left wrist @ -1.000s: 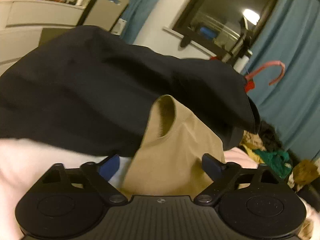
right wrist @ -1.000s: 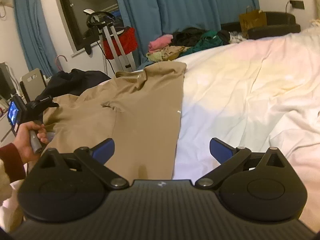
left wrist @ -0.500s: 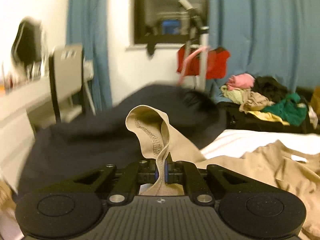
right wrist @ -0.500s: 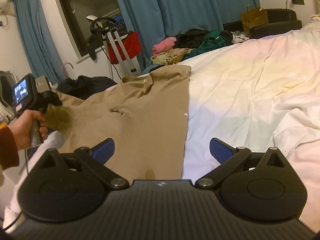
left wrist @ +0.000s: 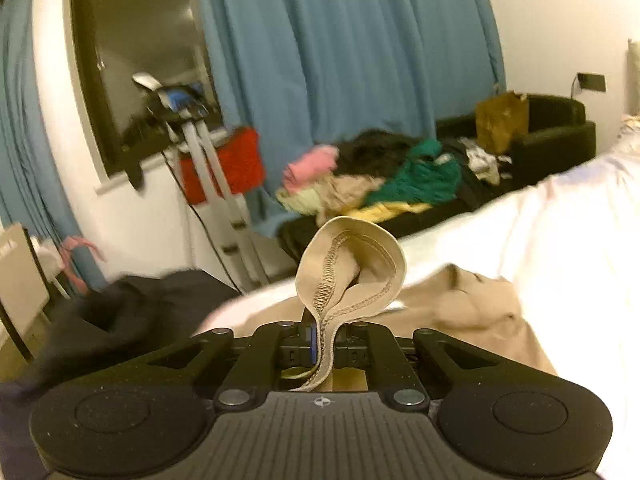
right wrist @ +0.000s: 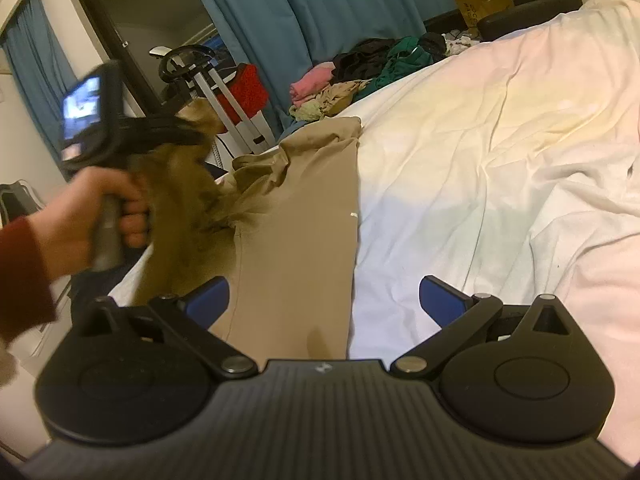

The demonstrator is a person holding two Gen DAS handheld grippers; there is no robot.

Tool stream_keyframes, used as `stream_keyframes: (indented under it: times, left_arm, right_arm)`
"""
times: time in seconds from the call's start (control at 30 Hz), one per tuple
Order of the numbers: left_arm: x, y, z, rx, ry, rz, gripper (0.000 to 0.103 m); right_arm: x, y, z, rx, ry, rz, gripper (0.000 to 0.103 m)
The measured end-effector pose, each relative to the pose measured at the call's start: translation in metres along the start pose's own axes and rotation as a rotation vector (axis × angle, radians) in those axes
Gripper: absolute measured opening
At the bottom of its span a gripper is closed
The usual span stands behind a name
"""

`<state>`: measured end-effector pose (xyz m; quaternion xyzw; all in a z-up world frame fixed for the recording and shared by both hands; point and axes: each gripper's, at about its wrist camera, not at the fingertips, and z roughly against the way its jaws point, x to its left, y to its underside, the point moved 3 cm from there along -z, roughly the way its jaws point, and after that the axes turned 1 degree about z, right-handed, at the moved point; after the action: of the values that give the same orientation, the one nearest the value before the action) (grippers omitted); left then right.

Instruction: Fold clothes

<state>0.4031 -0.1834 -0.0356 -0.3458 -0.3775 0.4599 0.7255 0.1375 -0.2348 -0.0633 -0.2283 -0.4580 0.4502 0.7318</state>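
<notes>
Across the white bed (right wrist: 500,152) the tan shirt (right wrist: 296,248) lies with its long axis running from near to far, along the left edge of the sheet, and its right border is a straight line. On its left side the fabric is lifted up from the bed, because the left gripper (left wrist: 320,344) has its two fingers pressed together on the hemmed sleeve end (left wrist: 348,268), which makes a loop above them; these jaws have just been opening a little, but the cloth is clamped between them. A hand (right wrist: 100,208) with a dark red sleeve holds this tool high at the left, so it is the nearer one to the loose part. I judge the coming move is to carry the sleeve to the right, over the flat body. The right gripper (right wrist: 324,300) stands wide apart and empty, over the near end of the shirt. Far behind are blue curtains (left wrist: 340,72), a pile of clothes (left wrist: 380,184) and a dark garment (left wrist: 120,312).
</notes>
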Motion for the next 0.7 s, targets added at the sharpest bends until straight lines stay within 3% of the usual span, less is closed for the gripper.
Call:
stream_keyframes:
  times: [0.03, 0.1, 0.17, 0.3, 0.47, 0.7]
  left_arm:
    - [-0.006, 0.005, -0.004, 0.014, 0.021, 0.028, 0.018]
    - [-0.015, 0.015, -0.009, 0.039, 0.061, 0.082, 0.052]
    - [-0.017, 0.023, -0.002, 0.039, 0.093, 0.1, 0.068]
    - [-0.011, 0.041, 0.036, 0.046, 0.158, 0.112, 0.078]
    - [0.013, 0.076, 0.11, 0.09, 0.208, 0.14, 0.081]
    - [0.083, 0.141, 0.202, 0.175, 0.163, 0.185, 0.082]
  right_arm:
    - [0.0, 0.0, 0.0, -0.003, 0.0, 0.005, 0.103]
    - [-0.001, 0.0, 0.0, -0.007, 0.002, 0.011, 0.103]
    - [-0.003, 0.0, -0.001, -0.009, 0.004, 0.007, 0.103]
    - [-0.002, -0.001, -0.001, -0.011, 0.005, 0.012, 0.103]
    - [0.004, -0.001, 0.005, -0.032, -0.003, 0.044, 0.103]
    - [0.013, 0.004, 0.028, -0.061, -0.028, 0.087, 0.103]
